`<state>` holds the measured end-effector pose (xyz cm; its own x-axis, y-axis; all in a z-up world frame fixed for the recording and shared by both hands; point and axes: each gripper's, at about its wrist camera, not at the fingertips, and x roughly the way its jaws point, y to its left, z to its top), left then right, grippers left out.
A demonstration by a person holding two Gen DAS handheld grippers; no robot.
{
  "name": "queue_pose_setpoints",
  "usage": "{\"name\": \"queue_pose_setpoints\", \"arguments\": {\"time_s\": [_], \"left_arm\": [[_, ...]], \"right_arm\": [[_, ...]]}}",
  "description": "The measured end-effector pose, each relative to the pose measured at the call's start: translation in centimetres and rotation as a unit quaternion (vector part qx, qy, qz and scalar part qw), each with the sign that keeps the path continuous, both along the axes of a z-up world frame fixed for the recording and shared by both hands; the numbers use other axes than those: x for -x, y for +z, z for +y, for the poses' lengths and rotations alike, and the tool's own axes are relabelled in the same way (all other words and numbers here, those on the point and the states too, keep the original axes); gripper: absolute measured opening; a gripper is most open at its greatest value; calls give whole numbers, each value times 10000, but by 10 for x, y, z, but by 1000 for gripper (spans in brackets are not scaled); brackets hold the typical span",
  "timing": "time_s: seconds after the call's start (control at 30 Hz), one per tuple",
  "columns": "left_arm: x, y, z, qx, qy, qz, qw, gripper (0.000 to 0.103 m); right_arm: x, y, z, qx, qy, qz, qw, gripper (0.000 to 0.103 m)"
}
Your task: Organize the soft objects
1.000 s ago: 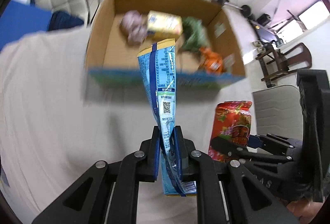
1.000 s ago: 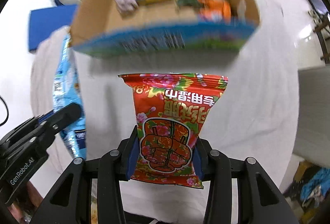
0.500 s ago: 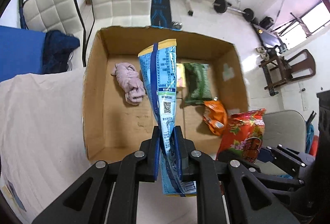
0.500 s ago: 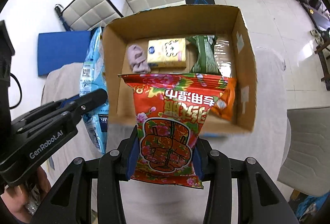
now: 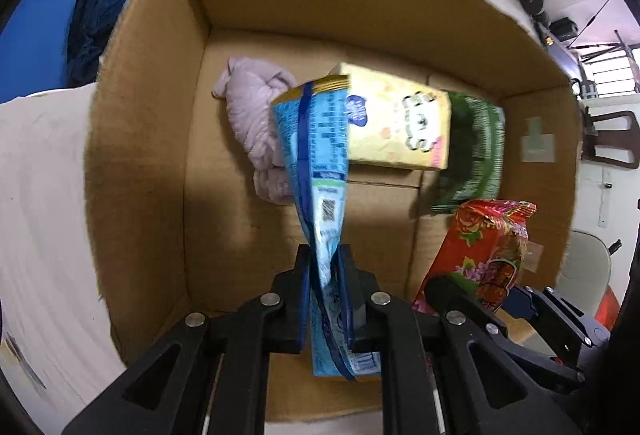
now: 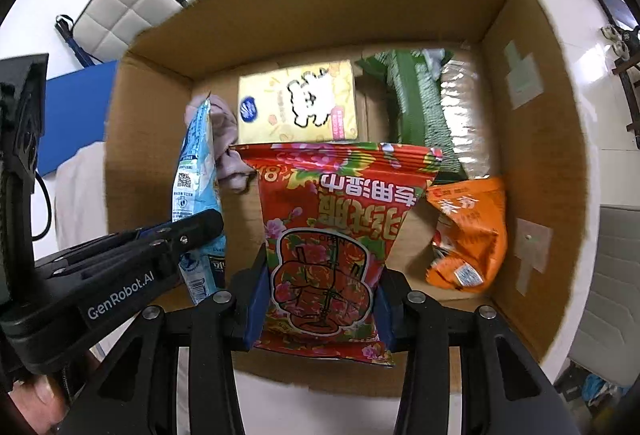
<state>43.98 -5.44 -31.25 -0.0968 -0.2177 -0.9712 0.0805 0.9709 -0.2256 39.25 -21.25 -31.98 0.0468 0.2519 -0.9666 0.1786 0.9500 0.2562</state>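
Left gripper (image 5: pixel 326 299) clamps blue packet (image 5: pixel 320 171); right gripper (image 6: pixel 318 305) clamps red floral packet (image 6: pixel 340 219) — both over the cardboard box (image 6: pixel 320 15).

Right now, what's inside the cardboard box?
Inside the cardboard box: a lilac cloth, a yellow tissue pack, a green packet, a silvery bag and an orange pouch. The held packets hide part of the floor.

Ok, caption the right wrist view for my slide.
Right gripper holds a red floral packet over the cardboard box of soft goods.
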Motion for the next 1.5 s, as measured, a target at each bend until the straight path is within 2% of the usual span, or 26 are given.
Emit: {"name": "queue_pose_setpoints", "arguments": {"time_s": [0.17, 0.27, 0.3, 0.33, 0.47, 0.57, 0.63, 0.7, 0.83, 0.9, 0.93, 1.0, 1.17, 1.37, 1.5], "left_arm": [[4, -12, -3, -126, -97, 64, 9999, 13], [6, -11, -3, -318, -54, 23, 9995, 26], [7, -9, -2, -343, -34, 6, 9994, 27], [8, -8, -2, -355, -27, -3, 9994, 27], [11, -1, -2, -398, -36, -61, 9992, 32], [15, 8, 0, -426, -1, -181, 9989, 38], [19, 17, 1, -469, 12, -312, 9984, 45], [24, 29, 2, -478, 23, -500, 9976, 57], [36, 48, 5, -603, 49, -863, 9944, 73], [39, 54, 7, -664, 50, -999, 9928, 88], [43, 59, 8, -716, 55, -1073, 9916, 90], [49, 62, 9, -745, 67, -1156, 9905, 97], [62, 79, 14, -848, 81, -1419, 9862, 100], [69, 79, 6, -850, 58, -1545, 9843, 102], [83, 91, 4, -854, 60, -1680, 9821, 102]], "right_arm": [[-3, -27, 3, -73, 100, 207, 9997, 47], [-5, -45, 5, -118, 134, 402, 9990, 48], [-5, -49, 5, -118, 145, 472, 9987, 49], [-6, -50, 4, -98, 143, 488, 9987, 50], [-9, -45, 5, 50, 230, 404, 9989, 67], [-11, -37, 6, 232, 327, 319, 9987, 67], [-9, -30, 7, 360, 377, 264, 9983, 68], [-7, -23, 7, 465, 390, 216, 9979, 73], [2, -17, 2, 712, 423, 109, 9965, 73], [6, -16, -2, 723, 373, 86, 9966, 74], [8, -15, -5, 754, 352, 79, 9965, 74], [14, -9, -13, 755, 310, 37, 9967, 82], [22, 0, -24, 860, 181, -102, 9961, 103], [31, 12, -31, 960, 46, -279, 9950, 103], [41, 31, -39, 992, -12, -417, 9942, 103]]}}
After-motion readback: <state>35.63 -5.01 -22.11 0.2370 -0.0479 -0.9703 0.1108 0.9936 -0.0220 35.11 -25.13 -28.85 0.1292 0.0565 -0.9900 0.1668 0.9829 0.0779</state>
